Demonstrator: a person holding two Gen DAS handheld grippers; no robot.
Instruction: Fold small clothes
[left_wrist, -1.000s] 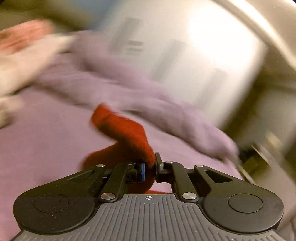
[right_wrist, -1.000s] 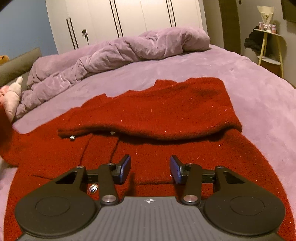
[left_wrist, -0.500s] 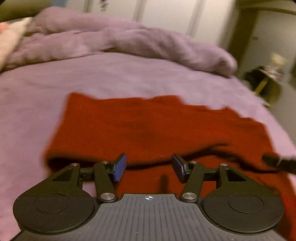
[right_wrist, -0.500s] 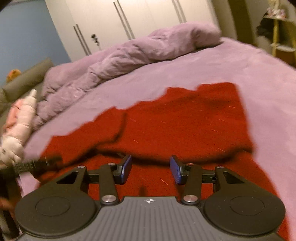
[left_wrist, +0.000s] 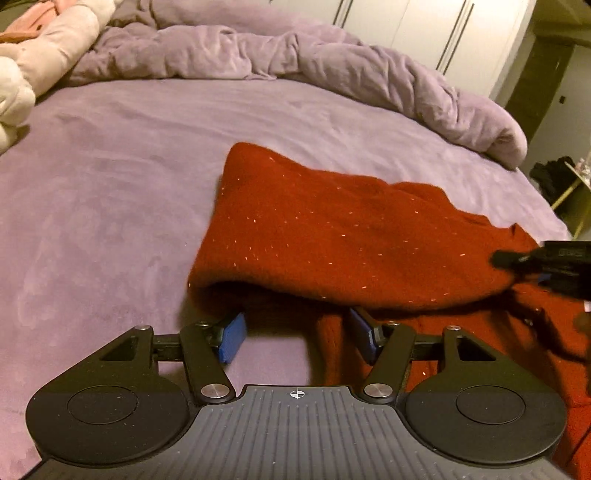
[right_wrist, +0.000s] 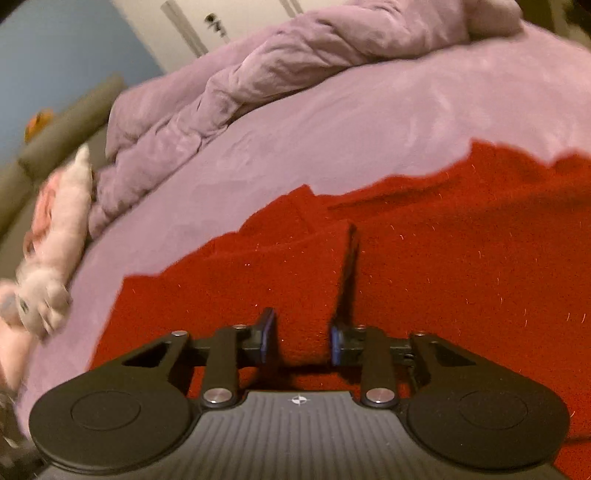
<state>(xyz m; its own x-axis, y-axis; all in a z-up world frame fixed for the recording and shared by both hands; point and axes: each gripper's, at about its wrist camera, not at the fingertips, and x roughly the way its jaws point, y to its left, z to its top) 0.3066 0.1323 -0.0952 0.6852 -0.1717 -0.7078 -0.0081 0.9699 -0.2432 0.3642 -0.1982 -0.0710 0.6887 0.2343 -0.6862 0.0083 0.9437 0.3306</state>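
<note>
Red fuzzy knit sweater (left_wrist: 332, 236) lying partly folded on the lilac bed (left_wrist: 110, 184), left tool (left_wrist: 295, 334) gaping wide at its near edge, gripping nothing, right tool (right_wrist: 303, 336) just narrowed around a raised ridge of the red knit, grip unclear.

A home bedroom. A wide bed (left_wrist: 147, 155) with a lilac sheet fills the view, with a rumpled lilac duvet (left_wrist: 332, 70) heaped along its far edge. Pale built-in wardrobe doors (left_wrist: 443, 33) stand behind it, and a pink plush toy (right_wrist: 55, 251) lies at the bed's left edge.
</note>
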